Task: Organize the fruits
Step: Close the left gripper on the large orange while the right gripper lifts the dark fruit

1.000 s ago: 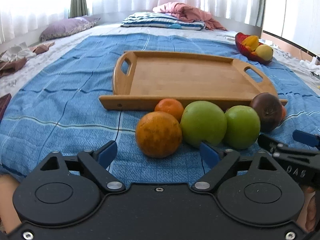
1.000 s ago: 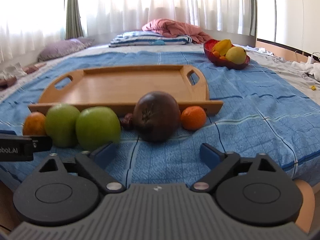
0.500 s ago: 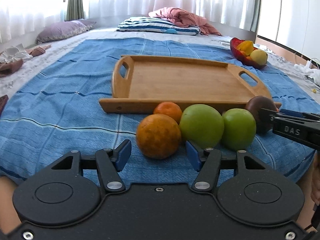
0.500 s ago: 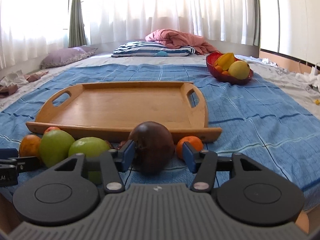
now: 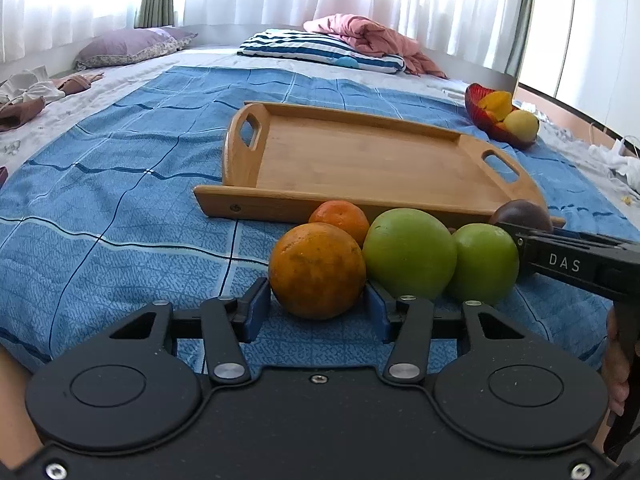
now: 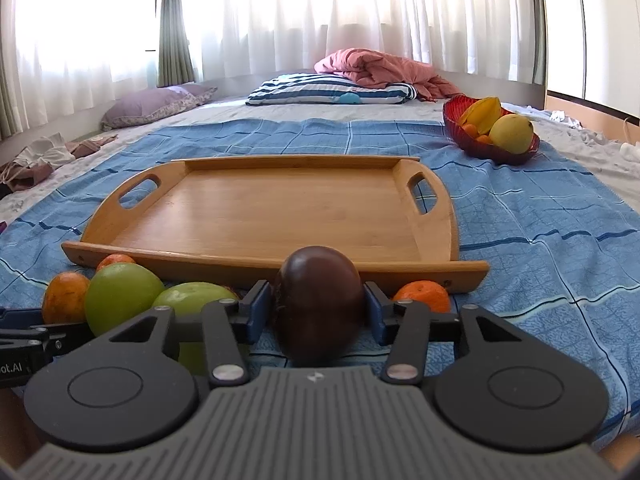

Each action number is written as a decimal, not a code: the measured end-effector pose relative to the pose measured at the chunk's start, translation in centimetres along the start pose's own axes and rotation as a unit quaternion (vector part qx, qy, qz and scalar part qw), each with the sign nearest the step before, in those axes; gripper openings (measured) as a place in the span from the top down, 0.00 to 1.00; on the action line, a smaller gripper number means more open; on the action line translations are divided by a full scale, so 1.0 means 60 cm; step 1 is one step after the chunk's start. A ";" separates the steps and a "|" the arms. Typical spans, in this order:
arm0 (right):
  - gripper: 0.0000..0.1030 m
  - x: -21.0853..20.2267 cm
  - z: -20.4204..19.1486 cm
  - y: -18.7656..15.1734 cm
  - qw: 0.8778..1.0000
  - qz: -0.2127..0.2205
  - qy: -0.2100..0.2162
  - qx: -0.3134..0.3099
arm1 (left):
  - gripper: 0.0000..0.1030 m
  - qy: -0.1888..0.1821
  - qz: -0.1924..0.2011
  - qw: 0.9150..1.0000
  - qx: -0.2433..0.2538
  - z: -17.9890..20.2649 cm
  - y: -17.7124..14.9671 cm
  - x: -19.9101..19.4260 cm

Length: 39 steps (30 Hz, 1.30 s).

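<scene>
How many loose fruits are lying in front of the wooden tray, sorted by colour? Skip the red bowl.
Orange fruit: 3
Green fruit: 2
Dark brown fruit: 1
Total: 6

Overexposed backlit curtains (image 6: 320, 20), fisheye-bent edges

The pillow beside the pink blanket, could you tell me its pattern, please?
Navy and white stripes on the pillow, clearest in the right wrist view.
</scene>
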State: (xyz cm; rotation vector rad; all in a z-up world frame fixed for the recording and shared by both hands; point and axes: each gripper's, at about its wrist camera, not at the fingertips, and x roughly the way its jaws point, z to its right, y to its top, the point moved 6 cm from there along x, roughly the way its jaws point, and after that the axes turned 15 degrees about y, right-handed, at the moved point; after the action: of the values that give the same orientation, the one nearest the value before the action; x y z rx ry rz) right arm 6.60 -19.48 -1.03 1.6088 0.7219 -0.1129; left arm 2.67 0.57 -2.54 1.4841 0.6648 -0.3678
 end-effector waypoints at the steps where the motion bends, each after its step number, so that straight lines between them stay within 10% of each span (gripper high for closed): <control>1: 0.49 -0.002 0.000 0.000 1.000 0.001 0.000 0.003 | 0.53 0.002 0.000 1.000 -0.004 -0.001 0.001 -0.002; 12: 0.50 -0.027 0.010 0.015 0.999 0.025 0.010 0.035 | 0.62 0.029 0.064 0.997 -0.015 -0.014 0.049 -0.033; 13: 0.50 -0.030 0.010 0.018 0.999 0.029 0.010 0.036 | 0.89 0.030 0.065 0.997 -0.017 -0.014 0.053 -0.030; 14: 0.50 -0.032 0.011 0.021 0.999 0.032 0.010 0.036 | 0.94 0.027 0.067 0.997 -0.018 -0.014 0.057 -0.027; 18: 0.50 -0.036 0.013 0.025 0.999 0.038 0.002 0.033 | 0.87 0.032 0.072 0.997 0.007 -0.005 0.054 -0.013; 25: 0.51 -0.036 0.020 0.008 0.999 0.028 0.000 0.047 | 0.40 0.064 0.090 0.994 -0.026 -0.028 0.033 -0.022; 39: 0.53 -0.037 0.011 0.004 0.999 0.026 -0.007 0.027 | 0.28 -0.031 0.024 0.997 -0.060 -0.003 -0.018 -0.024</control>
State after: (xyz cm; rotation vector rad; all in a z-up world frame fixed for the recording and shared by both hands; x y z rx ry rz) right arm 5.17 -20.96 0.09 1.6746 0.6708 -0.1067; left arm 0.90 0.45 -2.50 1.3669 0.5908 -0.3299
